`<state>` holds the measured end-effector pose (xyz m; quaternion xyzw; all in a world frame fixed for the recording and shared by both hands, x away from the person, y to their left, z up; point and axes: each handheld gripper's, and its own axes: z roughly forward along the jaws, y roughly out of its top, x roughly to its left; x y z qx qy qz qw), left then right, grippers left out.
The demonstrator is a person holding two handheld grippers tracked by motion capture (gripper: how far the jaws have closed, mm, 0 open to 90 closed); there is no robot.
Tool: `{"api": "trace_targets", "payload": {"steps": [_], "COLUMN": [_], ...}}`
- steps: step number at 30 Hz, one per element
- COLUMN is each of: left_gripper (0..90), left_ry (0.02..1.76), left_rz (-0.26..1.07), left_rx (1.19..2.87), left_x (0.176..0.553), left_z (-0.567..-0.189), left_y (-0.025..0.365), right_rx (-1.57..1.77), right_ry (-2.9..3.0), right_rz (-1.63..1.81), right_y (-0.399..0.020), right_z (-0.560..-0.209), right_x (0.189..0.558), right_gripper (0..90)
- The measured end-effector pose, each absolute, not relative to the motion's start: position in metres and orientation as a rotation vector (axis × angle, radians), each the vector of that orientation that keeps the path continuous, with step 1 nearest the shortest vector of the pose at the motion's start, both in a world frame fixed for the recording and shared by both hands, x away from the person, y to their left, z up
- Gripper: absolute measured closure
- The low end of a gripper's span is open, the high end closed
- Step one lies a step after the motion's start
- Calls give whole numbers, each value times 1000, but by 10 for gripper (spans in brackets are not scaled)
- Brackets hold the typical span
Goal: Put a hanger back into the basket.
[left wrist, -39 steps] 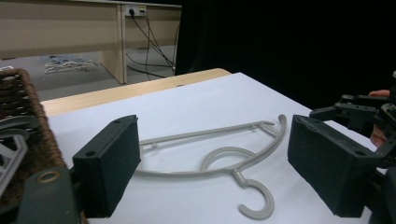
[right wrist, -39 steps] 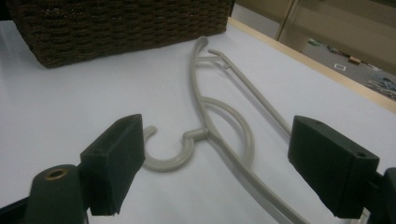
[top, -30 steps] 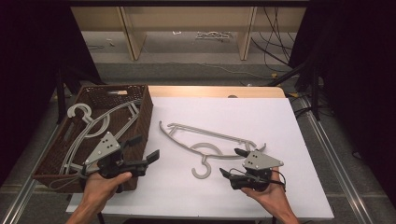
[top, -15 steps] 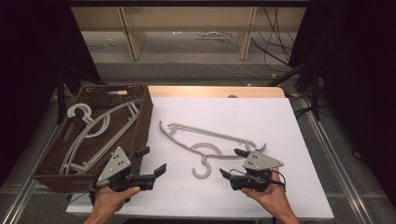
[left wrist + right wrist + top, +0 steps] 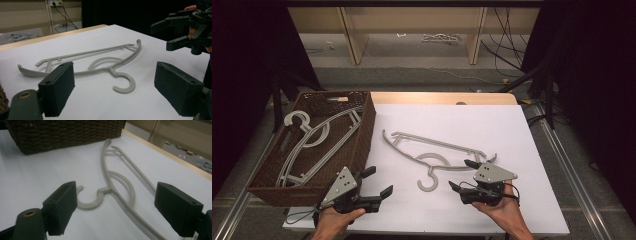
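On the white desk (image 5: pixel 512 130) between my two grippers lies the grey plastic hanger (image 5: pixel 432 152), untouched; left gripper (image 5: pixel 379 185) and right gripper (image 5: pixel 462 175) both have fingers spread wide, holding nothing.

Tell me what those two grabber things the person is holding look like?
Each gripper, left gripper and right gripper, is black, with two blocky dark jaws and a grey three-cornered plate on top dotted with small holes. A brass-coloured ring sits near one jaw's base. A thin dark cable trails from the left one. The person's forearms are bare, with no sleeves showing.
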<state>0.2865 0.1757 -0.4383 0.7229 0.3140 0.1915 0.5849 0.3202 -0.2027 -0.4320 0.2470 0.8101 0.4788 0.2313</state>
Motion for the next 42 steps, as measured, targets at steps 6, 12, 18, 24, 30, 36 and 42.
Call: {"api": "trace_targets", "payload": {"steps": [6,12,18,24,30,36,42], "left_gripper": [164,164,164,164,164,164,164], "left_ry": [721,719,721,729,708,709,692], "left_rz": [485,499,509,503,502,493,492], "left_rx": [1697,1695,1696,1693,1708,1703,1707], "left_x": [286,286,288,289,289,289,288], "left_z": [-439,-439,-439,-439,-439,-439,-438], "left_y": [175,177,181,180,179,178,178], "right_rx": [698,699,698,649,613,574,667], "right_ry": [2237,2317,2469,2585,2700,2786,2833], "right_rz": [1297,1201,1053,923,773,690,653], "right_y": [-207,-209,-208,-200,-183,-173,-173], "right_z": [-434,-437,-442,-445,-449,-455,-463], "right_x": [325,338,361,386,412,428,436], "right_gripper": [193,174,186,222,321,401,475]}}
